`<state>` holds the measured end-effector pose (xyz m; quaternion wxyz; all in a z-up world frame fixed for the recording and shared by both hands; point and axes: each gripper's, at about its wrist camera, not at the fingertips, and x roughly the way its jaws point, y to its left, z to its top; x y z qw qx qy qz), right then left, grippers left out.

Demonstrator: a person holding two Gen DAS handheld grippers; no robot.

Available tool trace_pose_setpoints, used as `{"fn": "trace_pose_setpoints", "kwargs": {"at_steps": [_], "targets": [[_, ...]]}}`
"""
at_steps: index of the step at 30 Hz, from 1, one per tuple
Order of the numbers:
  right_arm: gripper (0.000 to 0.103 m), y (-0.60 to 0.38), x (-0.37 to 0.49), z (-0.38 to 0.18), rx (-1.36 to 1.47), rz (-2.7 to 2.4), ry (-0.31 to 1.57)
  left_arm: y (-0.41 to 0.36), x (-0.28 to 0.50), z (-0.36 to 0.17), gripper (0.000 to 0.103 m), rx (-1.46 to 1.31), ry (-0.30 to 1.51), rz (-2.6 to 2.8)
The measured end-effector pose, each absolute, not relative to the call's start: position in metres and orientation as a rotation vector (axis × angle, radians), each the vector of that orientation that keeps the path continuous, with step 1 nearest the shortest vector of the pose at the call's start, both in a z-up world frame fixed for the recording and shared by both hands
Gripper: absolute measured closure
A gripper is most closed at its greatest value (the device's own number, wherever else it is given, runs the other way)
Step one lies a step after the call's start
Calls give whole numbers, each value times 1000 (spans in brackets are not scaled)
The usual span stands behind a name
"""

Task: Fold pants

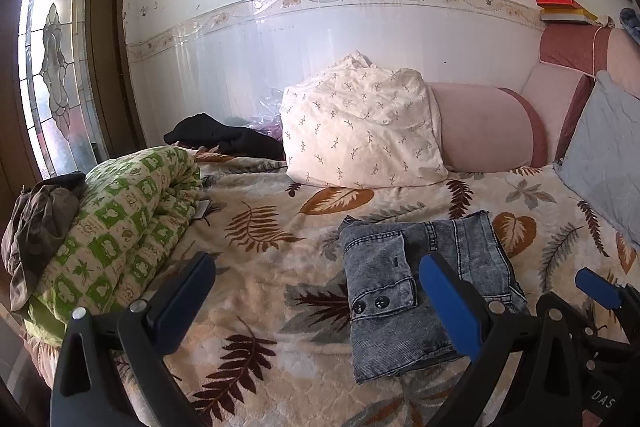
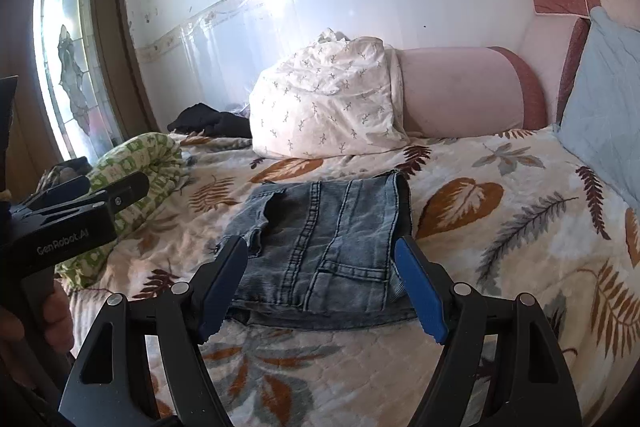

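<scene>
A pair of grey-blue denim pants [image 1: 420, 279] lies folded into a compact rectangle on the leaf-patterned bedspread [image 1: 272, 267]; it also shows in the right wrist view [image 2: 332, 251]. My left gripper [image 1: 316, 291] is open and empty, hovering just to the left of the pants, its right finger [image 1: 448, 307] over them. My right gripper [image 2: 324, 283] is open and empty, its fingers straddling the near edge of the folded pants. The right gripper's finger shows at the left view's right edge [image 1: 598, 287].
A rolled green-and-white quilt [image 1: 128, 223] with a dark garment [image 1: 40, 227] lies at the left. A white leaf-print pillow [image 1: 360, 127], pink bolster [image 1: 484, 127] and black clothing [image 1: 224, 135] sit against the wall. A grey-blue cushion [image 1: 608, 155] leans at the right.
</scene>
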<state>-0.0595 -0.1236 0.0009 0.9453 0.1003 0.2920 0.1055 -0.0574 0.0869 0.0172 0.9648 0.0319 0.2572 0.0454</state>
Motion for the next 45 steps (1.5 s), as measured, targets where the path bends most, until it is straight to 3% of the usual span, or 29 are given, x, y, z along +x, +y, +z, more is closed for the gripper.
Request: {"fn": "trace_pose_setpoints", "kwargs": {"at_steps": [45], "targets": [[27,-83,-57,-18,88,248,624,119,-52,-22,0,56,627,96]]}}
